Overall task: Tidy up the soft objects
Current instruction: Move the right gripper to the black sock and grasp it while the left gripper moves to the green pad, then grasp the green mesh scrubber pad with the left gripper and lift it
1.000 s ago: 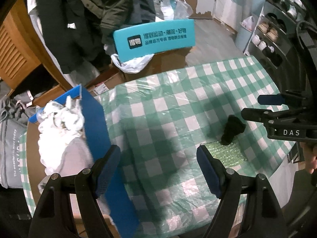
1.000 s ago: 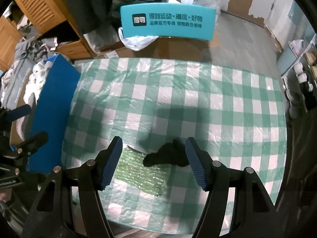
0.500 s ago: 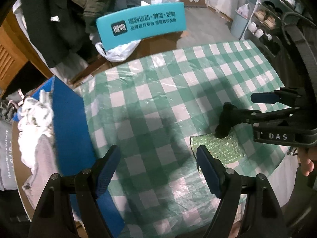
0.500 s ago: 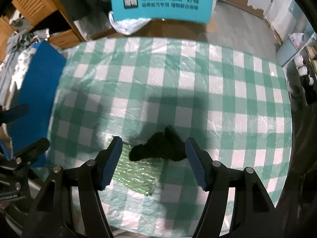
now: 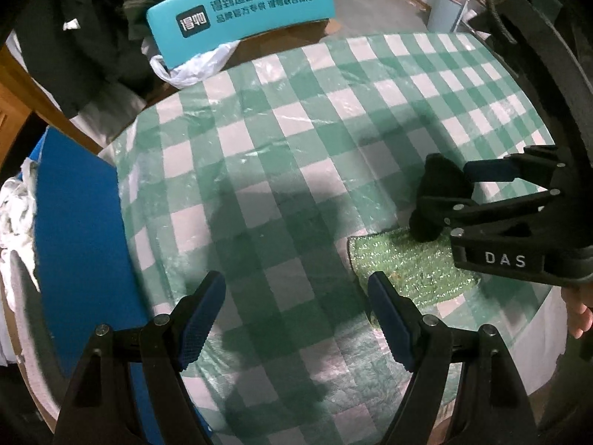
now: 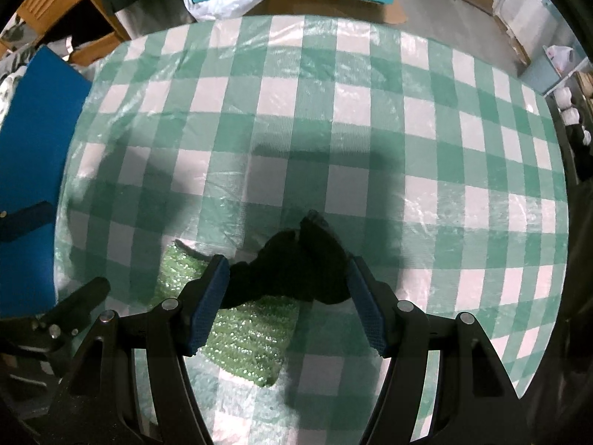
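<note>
A crumpled black cloth lies on the green-checked table, partly over a green sparkly cloth. My right gripper is open, its fingers on either side of the black cloth and close over it. In the left wrist view the black cloth sits between the right gripper's fingers above the green cloth. My left gripper is open and empty over the table, left of the green cloth.
A blue-walled box with white and grey soft items stands at the table's left edge. A teal chair back and a white plastic bag are beyond the far edge. Dark clothes hang at the back left.
My right gripper has come down and forward until its fingers straddle the black cloth. My left gripper has moved right, away from the box, toward the green cloth.
</note>
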Demonstrator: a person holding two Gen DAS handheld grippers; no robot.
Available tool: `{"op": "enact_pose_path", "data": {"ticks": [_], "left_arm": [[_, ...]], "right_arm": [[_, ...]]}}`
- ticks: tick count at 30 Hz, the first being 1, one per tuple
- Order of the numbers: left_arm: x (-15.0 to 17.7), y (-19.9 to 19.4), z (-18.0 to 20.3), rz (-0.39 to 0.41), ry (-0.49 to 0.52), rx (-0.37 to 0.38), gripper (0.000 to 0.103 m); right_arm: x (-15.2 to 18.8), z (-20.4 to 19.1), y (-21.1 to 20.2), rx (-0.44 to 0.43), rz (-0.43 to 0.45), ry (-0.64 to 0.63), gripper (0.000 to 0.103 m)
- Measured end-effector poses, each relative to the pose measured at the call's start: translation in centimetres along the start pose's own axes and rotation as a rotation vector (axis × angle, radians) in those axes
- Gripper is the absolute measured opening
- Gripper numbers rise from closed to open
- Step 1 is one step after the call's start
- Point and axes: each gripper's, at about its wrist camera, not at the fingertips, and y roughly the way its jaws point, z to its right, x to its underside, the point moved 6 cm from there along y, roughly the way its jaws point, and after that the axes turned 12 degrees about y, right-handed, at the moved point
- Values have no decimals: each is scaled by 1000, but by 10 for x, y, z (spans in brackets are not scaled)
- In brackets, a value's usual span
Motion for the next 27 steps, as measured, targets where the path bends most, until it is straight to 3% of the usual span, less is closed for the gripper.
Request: {"op": "enact_pose_path", "data": {"ticks": [6, 16, 23, 27], "left_arm": [[-1, 6, 7, -9, 18, 9, 80], [-2, 14, 16, -26, 37, 22, 80], [-8, 11, 24, -21, 35, 40, 81], [-13, 14, 33, -30, 10, 87, 81]], "right_arm": [[1, 4, 13, 3, -15, 4, 66], [6, 4, 20, 9, 0, -36, 43], [9, 13, -3, -4, 29, -17, 43], [8, 28, -15, -20, 53, 10, 43]]}}
